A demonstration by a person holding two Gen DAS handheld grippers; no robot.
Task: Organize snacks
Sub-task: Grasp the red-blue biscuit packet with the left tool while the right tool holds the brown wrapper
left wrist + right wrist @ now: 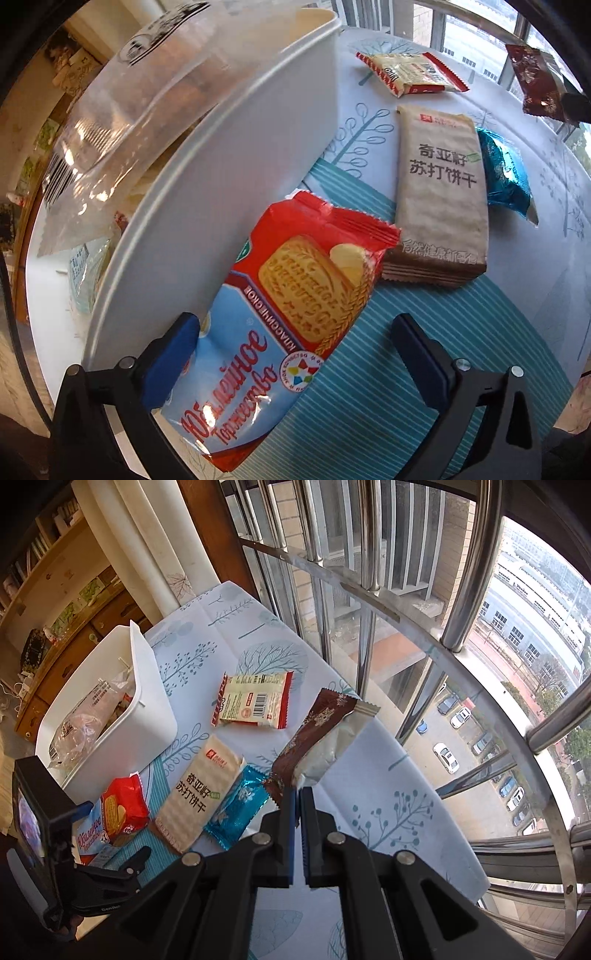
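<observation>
Left claw: your fingers stand wide apart, pointing steeply down; the red and blue biscuit pack lies between them, its lower corner just at the left pad, while the right pad is clear of it.
Right claw: your jaws are pressed together on the end of the brown wrapper, which hangs lifted over the bench.
Biscuit pack: it leans against the outer wall of the white bin, on the teal-striped part of the cloth.
White bin: it stands at the left side of the bench, with clear plastic bags inside.
Beige cracker pack: flat on the bench, just beside the biscuit pack.
Blue foil pack: touching the cracker pack's far edge.
Red and cream pack: lies further back, apart from the rest.
</observation>
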